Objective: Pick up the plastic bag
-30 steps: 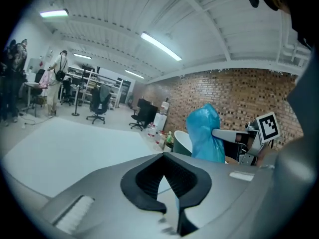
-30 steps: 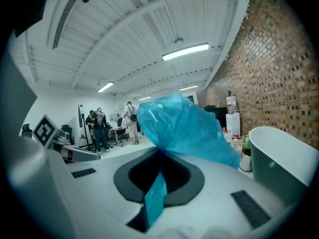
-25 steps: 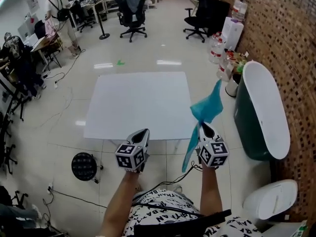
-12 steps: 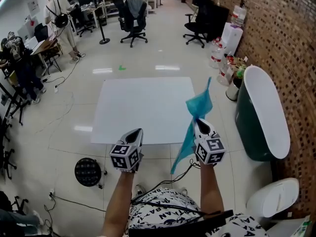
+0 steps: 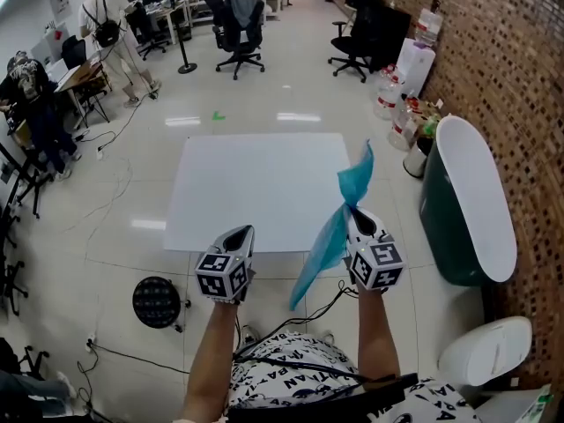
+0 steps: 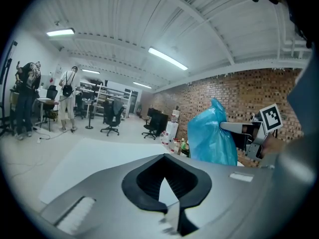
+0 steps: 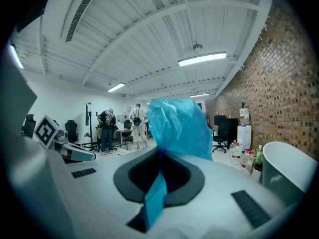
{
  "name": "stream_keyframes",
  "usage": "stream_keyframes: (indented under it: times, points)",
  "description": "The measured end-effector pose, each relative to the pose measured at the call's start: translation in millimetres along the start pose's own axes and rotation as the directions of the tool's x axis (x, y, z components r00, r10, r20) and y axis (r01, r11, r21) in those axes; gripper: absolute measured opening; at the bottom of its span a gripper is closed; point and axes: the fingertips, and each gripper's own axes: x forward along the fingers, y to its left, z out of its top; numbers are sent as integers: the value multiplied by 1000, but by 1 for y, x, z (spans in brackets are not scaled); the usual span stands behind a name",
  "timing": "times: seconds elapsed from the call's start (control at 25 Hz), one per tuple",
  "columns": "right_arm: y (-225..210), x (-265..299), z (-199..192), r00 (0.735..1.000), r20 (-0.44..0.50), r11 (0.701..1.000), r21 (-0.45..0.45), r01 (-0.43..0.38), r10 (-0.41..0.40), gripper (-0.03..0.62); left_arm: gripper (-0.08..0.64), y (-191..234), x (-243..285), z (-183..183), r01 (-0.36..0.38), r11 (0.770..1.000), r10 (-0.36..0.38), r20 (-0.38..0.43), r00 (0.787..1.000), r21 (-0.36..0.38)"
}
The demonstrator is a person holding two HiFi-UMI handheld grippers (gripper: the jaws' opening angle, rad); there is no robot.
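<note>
A red-brown brick wall (image 5: 520, 77) runs down the right side of the room. On the pale glossy floor stands a square white worktop (image 5: 256, 188), its surface bare. To its right, against the bricks, is a dark green tub with a white rounded lid (image 5: 471, 201).

The thin blue plastic bag (image 5: 339, 218) is off the worktop and up in the air, over the worktop's near right corner as the head view shows it. It is pinched partway along its length. A crumpled fan of film stands up above the pinch, and a long narrow tail hangs down and to the person's left.

The right tool (image 5: 357, 214) has its jaws closed tight on that pinch. In the right gripper view the bag (image 7: 177, 128) bunches up out of the slot of the right tool (image 7: 160, 156), with a strip trailing below it.

The left tool (image 5: 236, 233) is held level beside it, well apart from the bag. In the left gripper view the jaws of the left tool (image 6: 167, 193) meet with nothing between them, and the bag (image 6: 212, 138) shows off to the right.

A round black disc-shaped object (image 5: 157, 301) lies on the floor near the worktop's left front corner.
</note>
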Motion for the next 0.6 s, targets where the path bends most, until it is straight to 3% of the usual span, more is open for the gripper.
stream_keyframes:
  times: [0.36, 0.6]
  points:
    - [-1, -9, 0, 1000, 13, 1000, 19, -13, 12, 6, -3, -5, -8, -3, -14, 1000, 14, 3, 1000, -21]
    - [-30, -13, 19, 1000, 31, 1000, 20, -8, 7, 6, -3, -11, -6, -5, -24, 999, 24, -12, 1000, -33]
